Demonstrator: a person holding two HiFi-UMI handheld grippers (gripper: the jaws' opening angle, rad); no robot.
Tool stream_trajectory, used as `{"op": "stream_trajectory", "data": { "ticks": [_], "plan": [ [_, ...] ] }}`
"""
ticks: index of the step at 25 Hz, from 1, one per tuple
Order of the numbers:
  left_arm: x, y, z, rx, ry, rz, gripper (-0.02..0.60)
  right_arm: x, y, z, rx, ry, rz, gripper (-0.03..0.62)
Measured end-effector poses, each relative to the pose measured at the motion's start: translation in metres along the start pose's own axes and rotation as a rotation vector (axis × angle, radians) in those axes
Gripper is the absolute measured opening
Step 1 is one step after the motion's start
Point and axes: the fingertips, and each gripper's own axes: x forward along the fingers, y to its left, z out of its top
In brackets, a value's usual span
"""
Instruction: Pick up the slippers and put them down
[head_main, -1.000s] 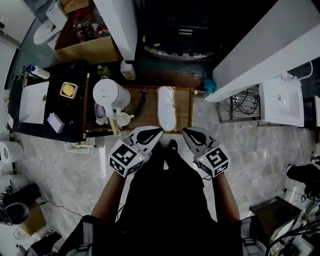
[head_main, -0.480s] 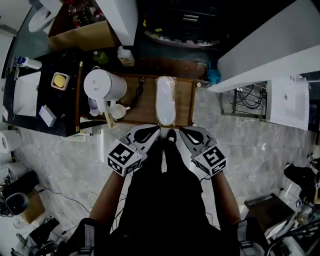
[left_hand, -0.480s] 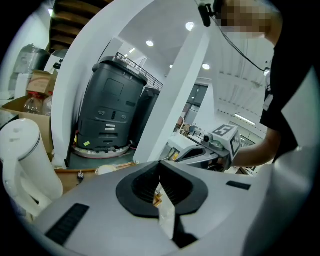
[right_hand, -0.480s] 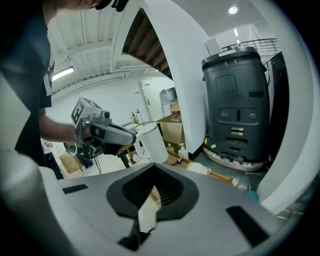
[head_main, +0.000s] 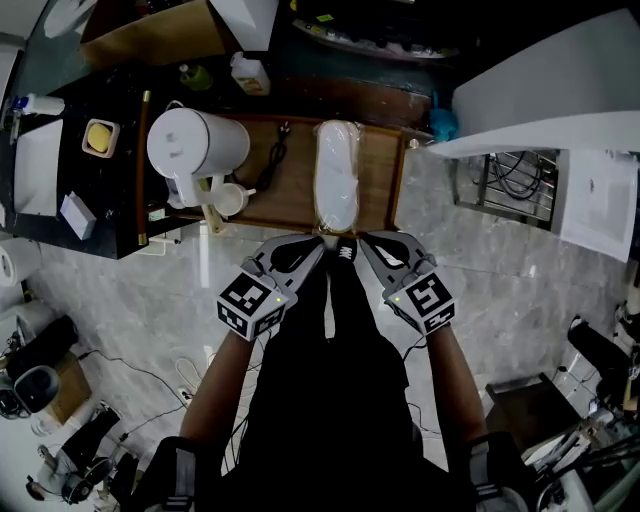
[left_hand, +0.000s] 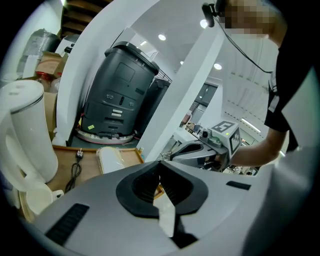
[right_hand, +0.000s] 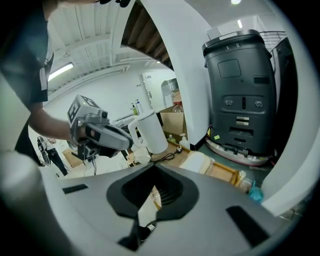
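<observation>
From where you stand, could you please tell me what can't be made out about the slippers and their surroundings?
Slippers: white wrapping hides whether it is one or a pair, head view.
Their near end: cut off by the grey body of the left gripper in the left gripper view, and of the right gripper in the right gripper view.
Small things on the black counter: too small to name, head view.

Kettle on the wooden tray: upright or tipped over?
Upright. In the right gripper view the white kettle stands on its base on the wooden tray, lid on top.
</observation>
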Motion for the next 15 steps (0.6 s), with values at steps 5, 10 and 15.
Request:
{"op": "stream_trajectory", "data": {
  "ticks": [5, 10, 15],
  "plan": [
    [0.011, 0.016, -0.030, -0.099, 0.021, -0.002, 0.012, 0.018, -0.005, -0.026, 0.012, 0.055, 0.017, 0.008],
    [0.025, 0.032, -0.050, -0.152, 0.029, -0.011, 0.012, 0.035, -0.014, -0.046, 0.031, 0.079, 0.020, 0.008],
    [0.040, 0.055, -0.067, -0.179, 0.036, 0.005, 0.012, 0.054, -0.025, -0.064, 0.061, 0.082, 0.015, 0.008]
  ]
}}
